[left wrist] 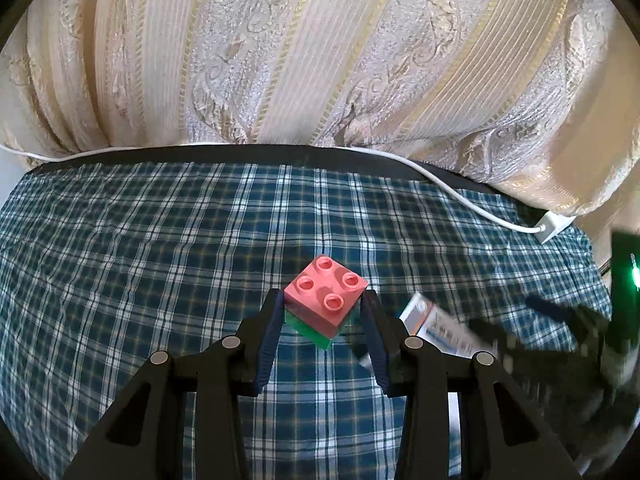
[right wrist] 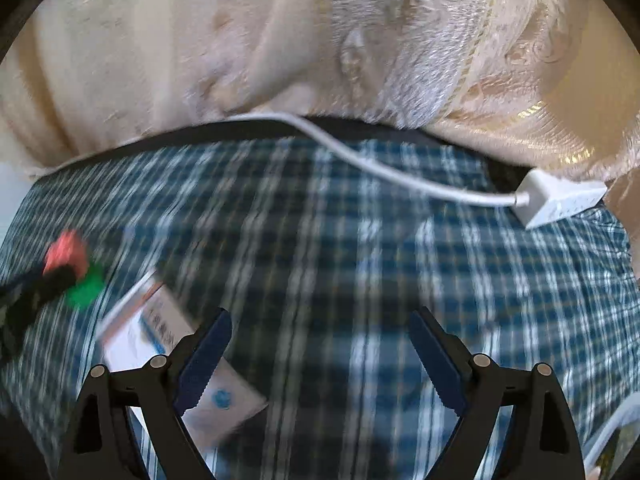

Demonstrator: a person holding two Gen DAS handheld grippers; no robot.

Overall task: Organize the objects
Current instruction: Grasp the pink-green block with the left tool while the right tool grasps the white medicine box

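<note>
- My left gripper (left wrist: 323, 312): jaws clenched on the stacked bricks, pink brick (left wrist: 325, 294) on top of green brick (left wrist: 316, 330), held just above the plaid cloth (left wrist: 160, 248).
- My right gripper (right wrist: 320, 354): jaws released and wide, nothing between them, over the cloth.
- White box (right wrist: 160, 344) lies flat on the cloth, just beside my right gripper's left finger, near the bricks.
- White cable (right wrist: 360, 160) and adapter (right wrist: 560, 200) at the far edge, by the curtain (left wrist: 320, 48).
- Right view is blurred.
</note>
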